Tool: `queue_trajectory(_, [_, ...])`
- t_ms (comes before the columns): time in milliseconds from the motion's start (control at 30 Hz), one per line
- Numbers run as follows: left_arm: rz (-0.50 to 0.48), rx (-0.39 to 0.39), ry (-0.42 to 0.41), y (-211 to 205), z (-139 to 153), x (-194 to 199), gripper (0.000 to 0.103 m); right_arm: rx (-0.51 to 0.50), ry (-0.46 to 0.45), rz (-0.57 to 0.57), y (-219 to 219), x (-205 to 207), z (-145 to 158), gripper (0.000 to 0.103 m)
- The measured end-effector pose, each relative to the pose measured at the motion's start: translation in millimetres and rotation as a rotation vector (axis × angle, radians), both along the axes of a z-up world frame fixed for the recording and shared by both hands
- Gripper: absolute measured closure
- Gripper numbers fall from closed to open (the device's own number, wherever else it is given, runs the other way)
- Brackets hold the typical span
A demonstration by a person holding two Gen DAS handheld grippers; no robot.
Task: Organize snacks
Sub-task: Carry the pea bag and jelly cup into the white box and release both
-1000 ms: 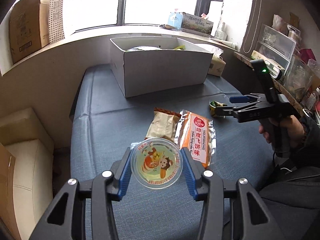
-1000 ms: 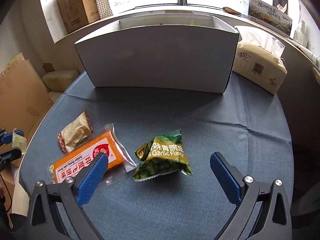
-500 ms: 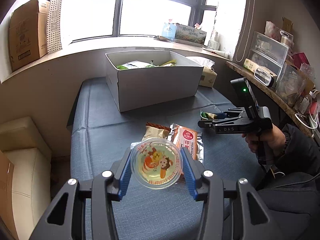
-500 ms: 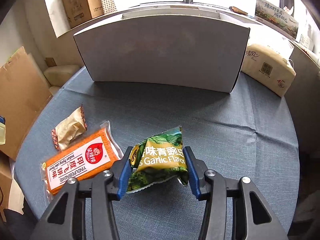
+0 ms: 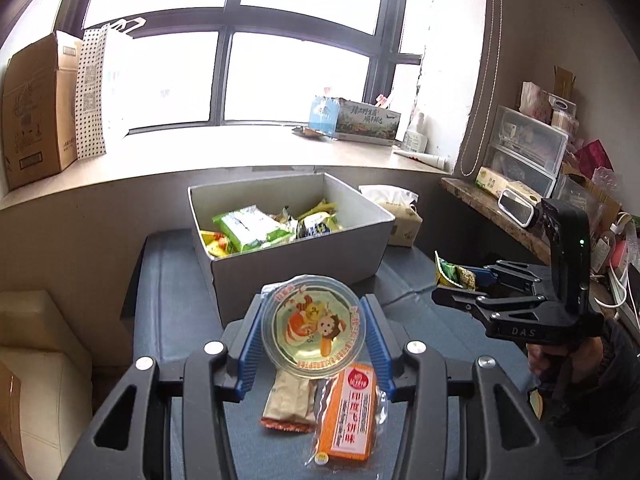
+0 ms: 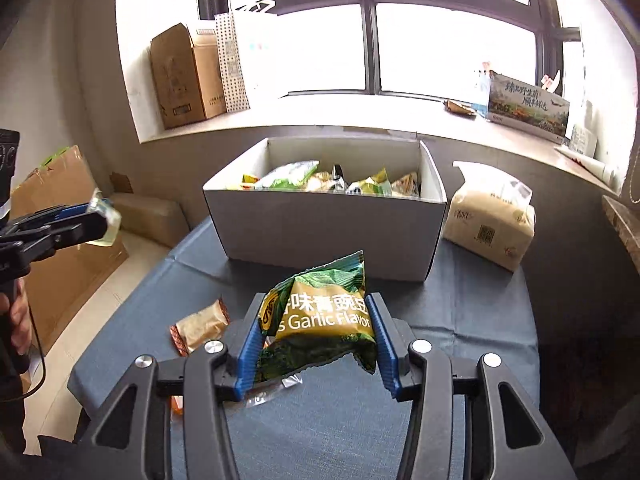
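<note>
My left gripper [image 5: 313, 334] is shut on a round jelly cup [image 5: 312, 326] with a cartoon lid, held above the table. My right gripper [image 6: 318, 334] is shut on a green garlic-flavor pea bag [image 6: 320, 320], lifted off the table; that gripper also shows in the left wrist view [image 5: 456, 286]. A white box [image 5: 288, 232] holding several snack packs stands at the table's far side, also in the right wrist view [image 6: 328, 220]. An orange flatbread pack [image 5: 348, 416] and a tan wrapped snack [image 5: 290, 404] lie on the blue table [image 5: 168, 288] below the cup.
A tissue pack [image 6: 490, 220] lies right of the box. The windowsill holds a cardboard box [image 5: 38, 108], a dotted bag [image 5: 94, 88] and a printed carton [image 5: 366, 120]. Cluttered shelves [image 5: 528, 160] stand at the right; cardboard [image 6: 60, 232] leans at the left.
My right gripper shut on the green bag and lifted it off the table. My left gripper rose with the jelly cup, so the box interior now shows.
</note>
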State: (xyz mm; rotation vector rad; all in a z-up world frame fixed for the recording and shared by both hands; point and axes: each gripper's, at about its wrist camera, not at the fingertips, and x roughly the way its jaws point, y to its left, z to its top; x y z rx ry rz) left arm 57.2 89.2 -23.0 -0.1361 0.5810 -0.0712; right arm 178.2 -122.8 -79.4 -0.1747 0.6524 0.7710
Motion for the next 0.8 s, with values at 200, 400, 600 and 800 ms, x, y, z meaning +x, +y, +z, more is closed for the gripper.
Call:
queue_trajectory(200, [-0.004, 0.029, -0.045, -3.4, 33.8, 52.5, 0.052, 0.063, -0.053, 0.022, 19.6, 19.3, 42.0, 0.05])
queue_trajectory(400, [0.032, -0.041, 0.011, 18.5, 42.2, 118.1, 0.052, 0.082, -0.059, 0.024, 49.9, 62.4, 63.9, 0.05])
queue_trajectory(600, [0.081, -0.057, 0.118, 37.5, 18.9, 191.2, 0.052, 0.051, 0.018, -0.02, 84.3, 136.6, 57.0, 0.05])
queue_trajectory(800, [0.116, 0.013, 0.221, 34.7, -6.2, 239.2, 0.052, 0.049, 0.122, -0.077, 100.1, 192.2, 46.0, 0.049])
